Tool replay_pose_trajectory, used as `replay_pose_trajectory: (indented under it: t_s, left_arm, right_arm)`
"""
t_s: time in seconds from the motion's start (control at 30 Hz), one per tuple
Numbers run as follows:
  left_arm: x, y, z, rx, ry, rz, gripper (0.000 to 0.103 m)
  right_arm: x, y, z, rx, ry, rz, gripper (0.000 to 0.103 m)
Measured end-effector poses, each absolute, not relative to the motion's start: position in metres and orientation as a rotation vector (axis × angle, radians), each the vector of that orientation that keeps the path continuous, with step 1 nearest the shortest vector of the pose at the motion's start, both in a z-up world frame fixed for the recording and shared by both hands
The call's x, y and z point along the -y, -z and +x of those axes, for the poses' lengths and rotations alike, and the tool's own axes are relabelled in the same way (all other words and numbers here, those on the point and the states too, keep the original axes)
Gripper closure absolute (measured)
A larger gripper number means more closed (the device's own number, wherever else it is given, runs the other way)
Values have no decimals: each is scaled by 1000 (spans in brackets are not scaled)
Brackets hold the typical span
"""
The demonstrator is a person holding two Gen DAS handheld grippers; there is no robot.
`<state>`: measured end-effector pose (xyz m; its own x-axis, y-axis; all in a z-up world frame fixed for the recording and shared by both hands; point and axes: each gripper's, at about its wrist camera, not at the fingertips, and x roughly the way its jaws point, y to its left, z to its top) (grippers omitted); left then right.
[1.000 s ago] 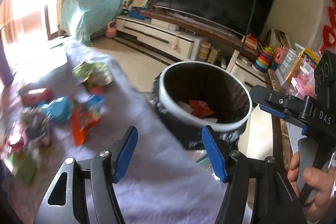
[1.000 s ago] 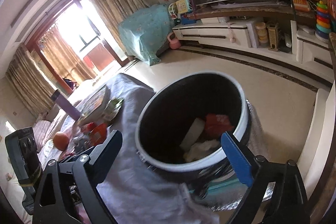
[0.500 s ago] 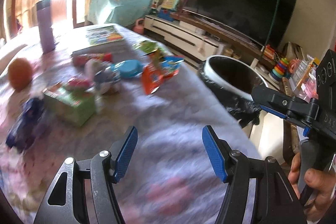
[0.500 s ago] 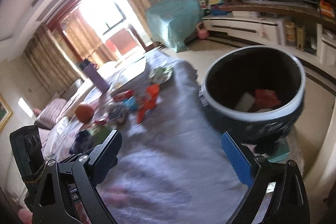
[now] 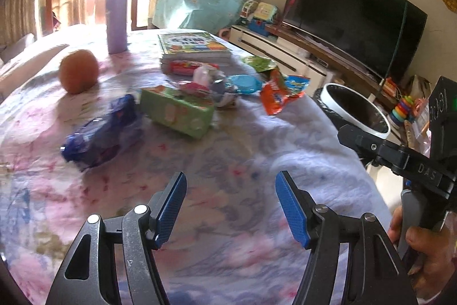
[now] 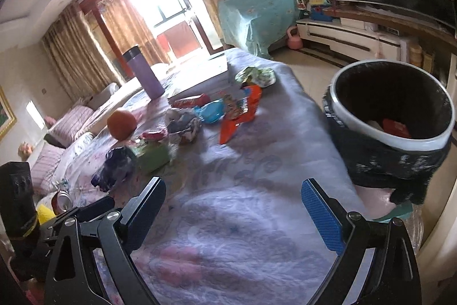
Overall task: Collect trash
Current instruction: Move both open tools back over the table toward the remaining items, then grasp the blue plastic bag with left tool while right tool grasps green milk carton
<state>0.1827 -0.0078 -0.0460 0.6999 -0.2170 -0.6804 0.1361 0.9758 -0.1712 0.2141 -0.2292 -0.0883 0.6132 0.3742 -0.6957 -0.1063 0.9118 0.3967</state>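
A black-lined trash bin with a white rim stands off the table's right edge and holds red and white scraps; in the left wrist view the bin shows only its rim. Wrappers lie mid-table: an orange packet, a blue wrapper, a green carton, a teal wrapper. My left gripper hovers open over bare cloth with nothing between its pads. My right gripper is open and empty too, with the bin to its right. The orange packet lies ahead of it.
An orange fruit, a purple flask and a stack of books stand at the table's far side. A floral cloth covers the table. A TV on a low cabinet lines the right wall. A hand grips the right tool.
Both views have swung left from the bin toward the table's clutter. The bin slid to the right edge of each view. Both grippers stayed open and empty.
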Motion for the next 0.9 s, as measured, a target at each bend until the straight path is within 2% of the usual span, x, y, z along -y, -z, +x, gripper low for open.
replay_pose_trajectory:
  t_s: [0.37, 0.47, 0.67, 0.9]
  left_arm:
    - [-49, 36, 179, -729, 76, -132, 37]
    - [-62, 33, 183, -713, 40, -129, 30]
    - [-76, 31, 197, -700, 0, -77, 24]
    - [-82, 45, 232, -740, -4, 9, 24]
  right_arm:
    - [209, 97, 231, -908, -315, 317, 6]
    - [204, 100, 237, -918, -327, 315, 6]
    - [202, 104, 254, -930, -327, 307, 6]
    - [200, 107, 277, -953, -354, 339, 6]
